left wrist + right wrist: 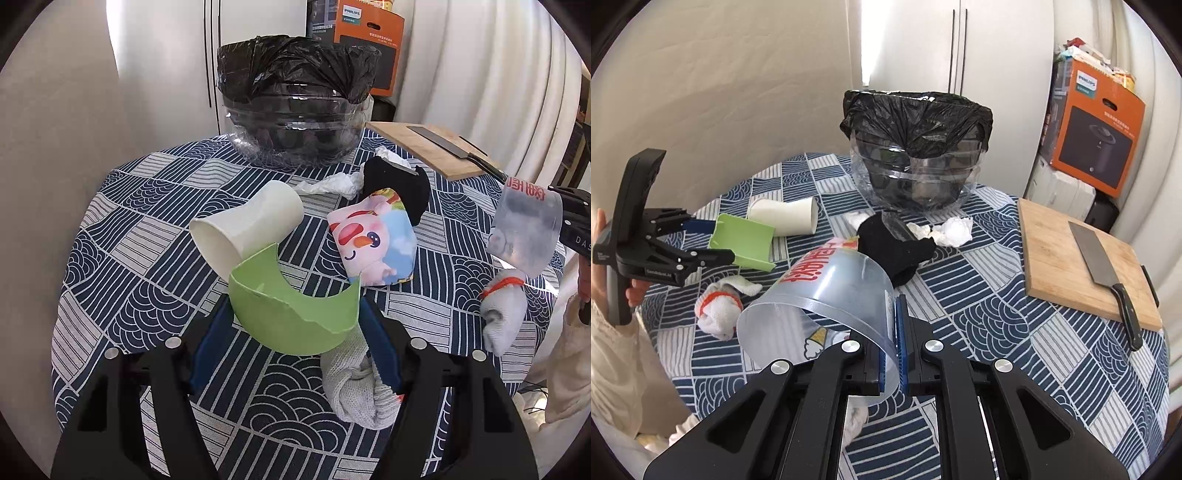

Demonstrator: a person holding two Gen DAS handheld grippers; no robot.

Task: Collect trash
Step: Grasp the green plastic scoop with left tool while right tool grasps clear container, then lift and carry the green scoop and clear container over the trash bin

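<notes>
Left wrist: torn green paper cup (295, 317) clamped between left gripper (295, 332) pads, off the table | right gripper (892, 343) pinched tight on clear plastic cup (827, 295) wall, raised | ahead of both: black-lined trash bin (916, 147) | below: white paper cup (247, 229), rolled grey socks (354, 387), patterned tablecloth (147, 184)

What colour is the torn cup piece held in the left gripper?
Light green; the torn cup piece shows best in the left wrist view.
</notes>
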